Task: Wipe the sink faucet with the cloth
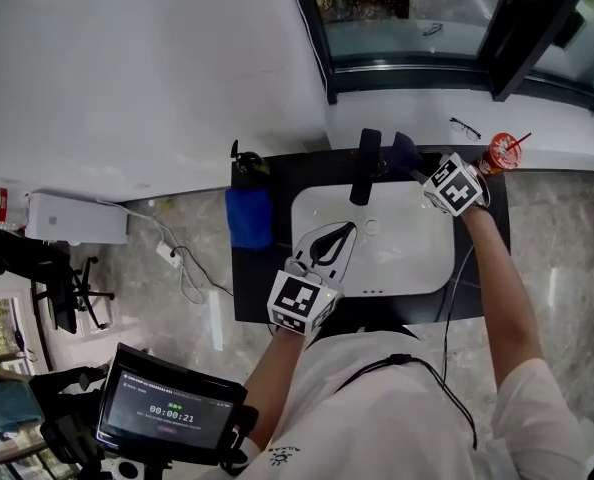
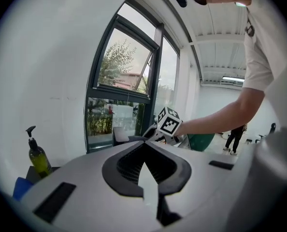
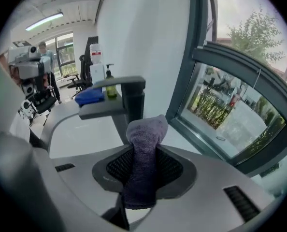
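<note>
The black faucet [image 1: 365, 165] stands at the back of the white sink [image 1: 417, 268], set in a black counter. My right gripper [image 1: 410, 159] is just right of the faucet, shut on a purple-grey cloth [image 1: 404, 148]. In the right gripper view the cloth [image 3: 144, 144] stands up bunched between the jaws, and its top is close to the faucet column [image 3: 132, 103]; I cannot tell whether they touch. My left gripper [image 1: 345, 232] hovers over the left part of the basin. Its fingertips meet with nothing between them, and it points towards the window [image 2: 144, 145].
A blue cloth [image 1: 249, 217] lies on the counter's left end, with a soap bottle [image 1: 245, 160] behind it. A red cup with a straw [image 1: 500, 153] stands at the back right. Glasses [image 1: 465, 126] lie on the sill below the window frame [image 1: 417, 68].
</note>
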Motion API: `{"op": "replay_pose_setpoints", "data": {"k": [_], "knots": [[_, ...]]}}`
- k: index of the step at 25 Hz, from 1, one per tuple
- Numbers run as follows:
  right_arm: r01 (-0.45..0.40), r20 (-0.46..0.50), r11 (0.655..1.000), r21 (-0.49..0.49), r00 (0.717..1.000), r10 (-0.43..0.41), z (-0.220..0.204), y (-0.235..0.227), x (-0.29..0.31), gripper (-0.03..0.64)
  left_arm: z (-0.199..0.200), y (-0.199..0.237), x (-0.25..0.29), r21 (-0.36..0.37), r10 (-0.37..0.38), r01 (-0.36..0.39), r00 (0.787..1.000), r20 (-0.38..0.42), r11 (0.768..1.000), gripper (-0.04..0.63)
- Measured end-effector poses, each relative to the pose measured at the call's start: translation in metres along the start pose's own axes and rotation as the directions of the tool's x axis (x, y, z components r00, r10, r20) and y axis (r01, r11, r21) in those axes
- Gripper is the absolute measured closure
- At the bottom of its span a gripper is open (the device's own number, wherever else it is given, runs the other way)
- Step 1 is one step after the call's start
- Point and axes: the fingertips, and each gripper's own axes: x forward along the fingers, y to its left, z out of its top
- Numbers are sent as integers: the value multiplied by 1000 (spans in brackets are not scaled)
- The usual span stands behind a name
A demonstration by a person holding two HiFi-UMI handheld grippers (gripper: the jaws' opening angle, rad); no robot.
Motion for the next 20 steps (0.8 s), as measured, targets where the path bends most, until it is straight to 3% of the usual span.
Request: {"op": "replay_pose_setpoints", "data": {"k": [5, 11, 20], "knots": [[-83, -134, 996, 14, 987, 84, -31, 20, 41, 497, -6, 7, -9, -12, 32, -32, 999, -5, 999, 601], [-98, -208, 995, 4, 973, 96, -38, 23, 72, 497, -14, 15, -13, -24, 66, -66, 998, -12, 998, 601], [-129, -106, 991, -43, 987, 124, -2, 32, 71, 497, -13, 21, -20, -24, 91, -91, 996, -8, 996, 601]]}}
